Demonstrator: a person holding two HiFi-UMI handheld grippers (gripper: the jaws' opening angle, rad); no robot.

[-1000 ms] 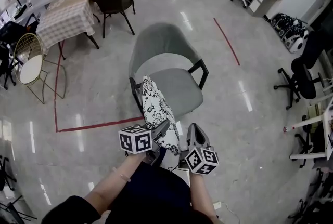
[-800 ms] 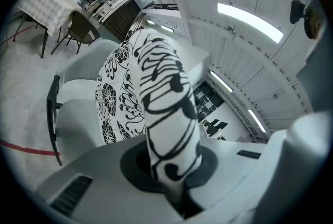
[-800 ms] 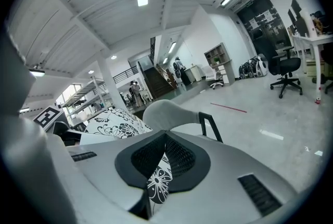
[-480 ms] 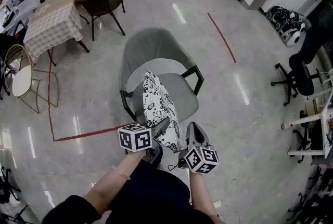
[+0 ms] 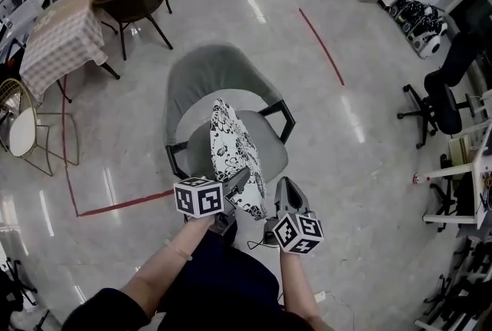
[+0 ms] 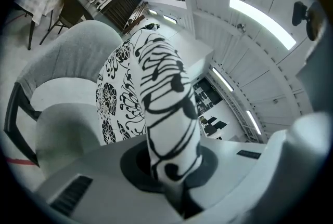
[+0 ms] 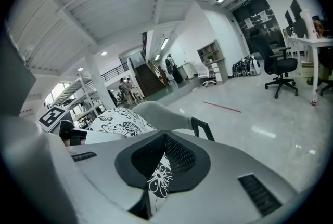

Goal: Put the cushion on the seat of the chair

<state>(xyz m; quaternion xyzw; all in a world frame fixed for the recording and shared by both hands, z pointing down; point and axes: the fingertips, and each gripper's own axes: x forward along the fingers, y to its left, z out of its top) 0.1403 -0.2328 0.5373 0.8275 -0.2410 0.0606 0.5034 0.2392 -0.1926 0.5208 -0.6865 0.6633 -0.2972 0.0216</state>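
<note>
Nothing is finished yet: the cushion stands on edge over the left part of the chair seat, so laying it flat and letting go look like the 2 steps left. The left gripper is clamped on the cushion's near edge, with the cushion running toward 12 o'clock. The right gripper, at 3 o'clock from the left one, pinches the cushion's fabric.
</note>
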